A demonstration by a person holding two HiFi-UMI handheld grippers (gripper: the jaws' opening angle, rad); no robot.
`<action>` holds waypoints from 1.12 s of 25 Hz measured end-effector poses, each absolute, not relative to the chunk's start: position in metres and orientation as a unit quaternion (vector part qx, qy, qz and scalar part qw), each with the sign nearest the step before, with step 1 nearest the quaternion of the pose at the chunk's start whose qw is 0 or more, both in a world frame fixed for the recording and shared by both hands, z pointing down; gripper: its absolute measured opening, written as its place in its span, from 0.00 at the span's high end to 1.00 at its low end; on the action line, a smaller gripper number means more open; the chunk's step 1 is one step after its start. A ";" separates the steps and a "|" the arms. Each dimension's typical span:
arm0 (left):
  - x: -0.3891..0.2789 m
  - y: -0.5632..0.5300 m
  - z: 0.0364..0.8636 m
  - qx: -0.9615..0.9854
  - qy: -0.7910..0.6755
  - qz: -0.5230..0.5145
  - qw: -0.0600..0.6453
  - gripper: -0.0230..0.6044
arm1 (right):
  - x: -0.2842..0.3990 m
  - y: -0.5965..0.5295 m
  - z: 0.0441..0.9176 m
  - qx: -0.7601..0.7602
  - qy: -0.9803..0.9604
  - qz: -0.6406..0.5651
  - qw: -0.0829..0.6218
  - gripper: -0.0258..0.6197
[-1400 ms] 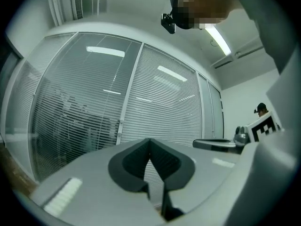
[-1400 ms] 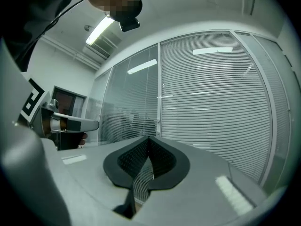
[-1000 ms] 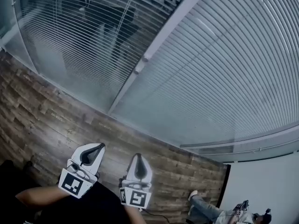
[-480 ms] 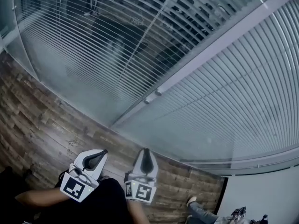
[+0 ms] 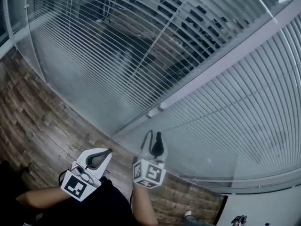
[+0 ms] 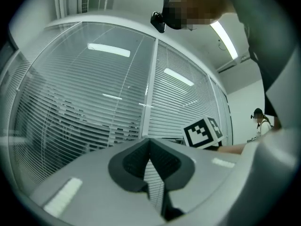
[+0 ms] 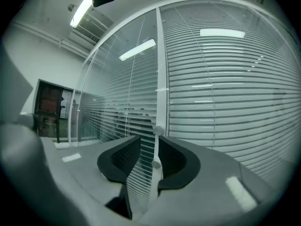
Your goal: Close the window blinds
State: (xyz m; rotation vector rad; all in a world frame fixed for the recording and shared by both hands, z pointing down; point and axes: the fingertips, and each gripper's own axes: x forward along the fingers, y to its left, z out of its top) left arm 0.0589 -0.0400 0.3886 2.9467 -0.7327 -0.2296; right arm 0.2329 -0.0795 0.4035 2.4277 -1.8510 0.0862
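**— What surrounds the window?**

— A wooden floor [image 5: 33, 117] runs under the glass at left. The left blind [image 5: 108, 46] has its slats tilted open, and a dark room shows between them. A pale frame post [image 5: 225, 55] with two small knobs [image 5: 162, 108] divides it from the right blind [image 5: 244, 121], whose slats lie flat and shut.

**— And the hands?**

— Both reach out roughly level from the person's forearms [image 5: 40, 197]. The left gripper [image 5: 109, 151] hangs over the floor, apart from the glass, its fingers pressed together on nothing. The right gripper [image 5: 154, 135] sits near the knobs. Its fingers have just been opening and stand spread, with the knobs ahead in the gap, untouched.
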 end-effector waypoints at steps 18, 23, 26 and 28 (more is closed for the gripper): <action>0.041 -0.086 0.409 0.952 -0.293 -0.060 0.074 0.96 | 0.282 -0.172 0.398 0.818 -0.565 -0.001 0.107 0.74; 0.042 -0.086 0.400 0.954 -0.281 -0.074 0.068 0.96 | 0.284 -0.171 0.398 0.831 -0.553 0.015 0.056 0.75; 0.045 -0.084 0.394 0.957 -0.276 -0.076 0.048 0.96 | 0.289 -0.170 0.399 0.826 -0.556 0.081 -0.047 0.76; 0.045 -0.081 0.396 0.959 -0.273 -0.065 0.044 0.96 | 0.291 -0.169 0.399 0.816 -0.552 0.130 -0.114 0.76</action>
